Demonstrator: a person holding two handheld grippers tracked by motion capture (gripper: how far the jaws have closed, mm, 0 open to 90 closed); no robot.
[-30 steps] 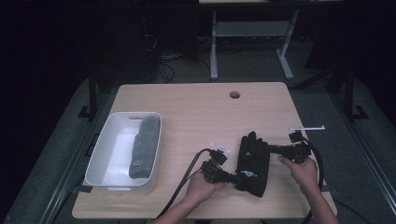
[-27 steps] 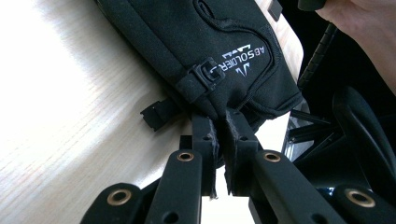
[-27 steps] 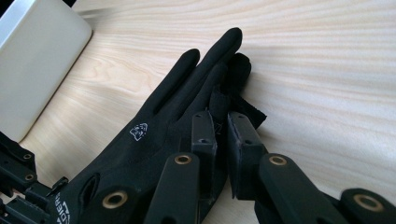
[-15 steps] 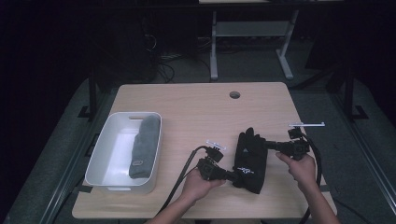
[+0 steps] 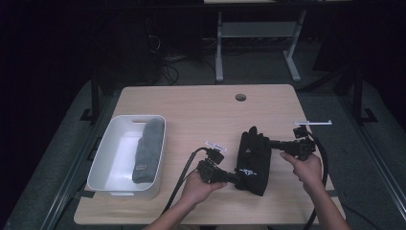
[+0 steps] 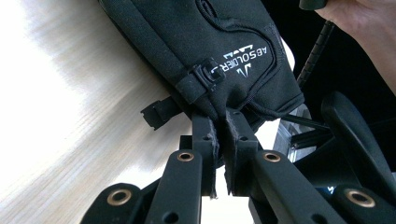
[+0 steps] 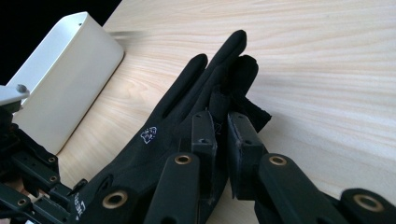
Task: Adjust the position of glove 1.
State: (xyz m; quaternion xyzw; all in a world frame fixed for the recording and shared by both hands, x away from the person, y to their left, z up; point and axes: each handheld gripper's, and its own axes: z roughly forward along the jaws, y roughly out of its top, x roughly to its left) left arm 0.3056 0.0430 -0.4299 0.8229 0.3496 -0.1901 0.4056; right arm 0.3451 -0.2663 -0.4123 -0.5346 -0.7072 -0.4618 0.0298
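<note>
High view showed both tongs clenched on the black glove (image 5: 253, 160): left tongs (image 5: 235, 178) at its cuff, right tongs (image 5: 271, 143) seemingly at a finger. Its long axis ran away from the person, fingers pointing to the surface's (image 5: 201, 110) far edge.

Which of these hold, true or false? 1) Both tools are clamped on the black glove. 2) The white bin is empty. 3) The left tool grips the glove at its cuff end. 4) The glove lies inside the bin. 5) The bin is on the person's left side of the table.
1) True: left tool and right tool are both shut on the black glove.
2) False: the white bin holds a grey rolled cloth.
3) True.
4) False: it is over the table, right of the bin.
5) True.
</note>
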